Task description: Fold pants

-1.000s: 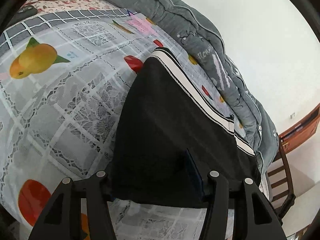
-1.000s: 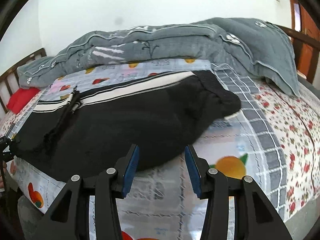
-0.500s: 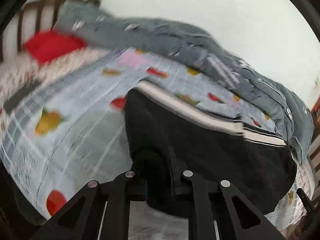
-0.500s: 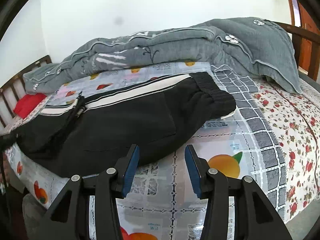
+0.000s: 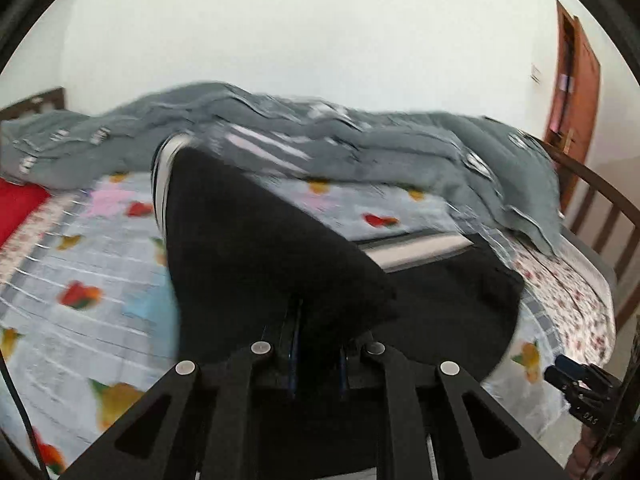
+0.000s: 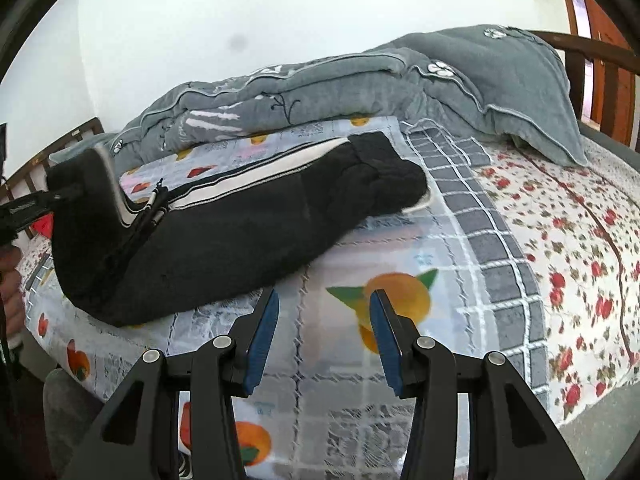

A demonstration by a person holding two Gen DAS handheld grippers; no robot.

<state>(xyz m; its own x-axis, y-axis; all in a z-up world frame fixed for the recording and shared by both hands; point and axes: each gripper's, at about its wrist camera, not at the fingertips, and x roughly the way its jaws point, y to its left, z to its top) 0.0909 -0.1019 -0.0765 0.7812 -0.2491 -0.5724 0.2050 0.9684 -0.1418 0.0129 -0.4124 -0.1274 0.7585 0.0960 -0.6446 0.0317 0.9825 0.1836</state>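
Black pants (image 6: 248, 236) with a white side stripe lie folded lengthwise on the bed's fruit-print cloth (image 6: 352, 264). My left gripper (image 5: 316, 344) is shut on the pants' left end (image 5: 256, 248) and holds it lifted above the bed; it also shows at the left edge of the right wrist view (image 6: 28, 210). My right gripper (image 6: 324, 336) is open and empty, above the cloth near the bed's front edge, to the right of the pants' lower hem. It shows at the lower right of the left wrist view (image 5: 576, 376).
A rolled grey quilt (image 6: 360, 84) lies along the wall behind the pants. A floral sheet (image 6: 560, 232) covers the right part of the bed. A red pillow (image 5: 16, 204) and wooden bed frame (image 5: 600, 200) stand at the ends. A brown door (image 5: 576, 92) is at the right.
My left gripper closed on the pants' left end and lifted it up, swinging toward the right. My right gripper drew back slightly toward the bed's front edge and stayed open.
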